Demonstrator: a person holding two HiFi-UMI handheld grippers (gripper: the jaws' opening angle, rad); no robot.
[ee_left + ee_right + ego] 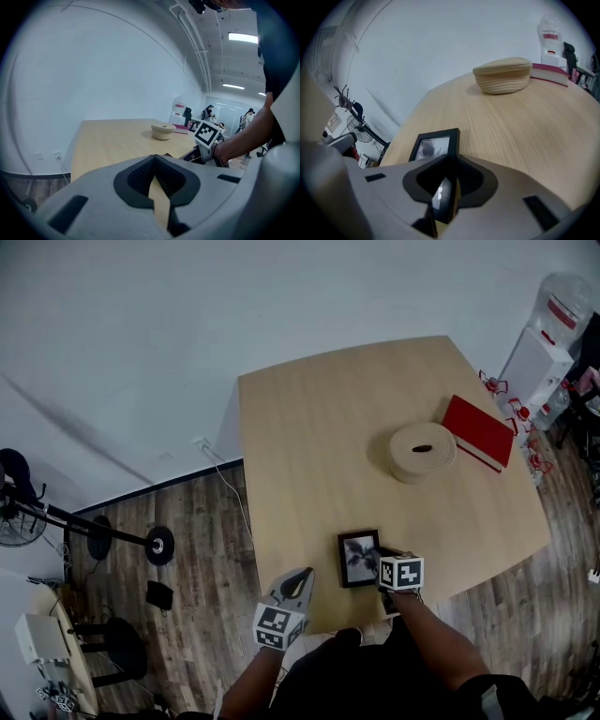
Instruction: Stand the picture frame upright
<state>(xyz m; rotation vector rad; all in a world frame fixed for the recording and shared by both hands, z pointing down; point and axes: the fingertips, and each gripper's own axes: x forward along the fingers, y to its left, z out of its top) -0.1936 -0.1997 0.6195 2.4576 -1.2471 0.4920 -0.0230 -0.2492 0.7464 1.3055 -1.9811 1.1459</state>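
**Right hand-held gripper on the frame's edge, lift to come**

My right hand-held gripper [449, 161] is on the picture frame [359, 559]: its jaws are clamped over the frame's right-hand border, with the dark moulding running straight up between the pads. The frame sits near my edge of the desk [328, 427], picture side up, well apart from the round woven box [422, 452] and the red book [480, 431] at the far side. Whether the gripped edge is already off the wood, I can't tell.

My left hand-held gripper [298, 582] hovers just left of the frame over the desk edge. Its jaws are together at the tips with nothing between them.

Now, how is this thing going to behave? I judge it to be small and light, so one gripper should carry it. The border looks stiff and shouldn't flex under the pads. The front looks glazed, though, which would make it slick and breakable, so I want my pads on the moulding and not on the pane. The border is narrow and smooth, and I expect it could pivot in the grip as I tip it up. A hold near the middle of that side seems safest. The far edge can stay down as the hinge.

I can't see any back stand from here. If there is one, my free left hand-held gripper may need to steady the frame.
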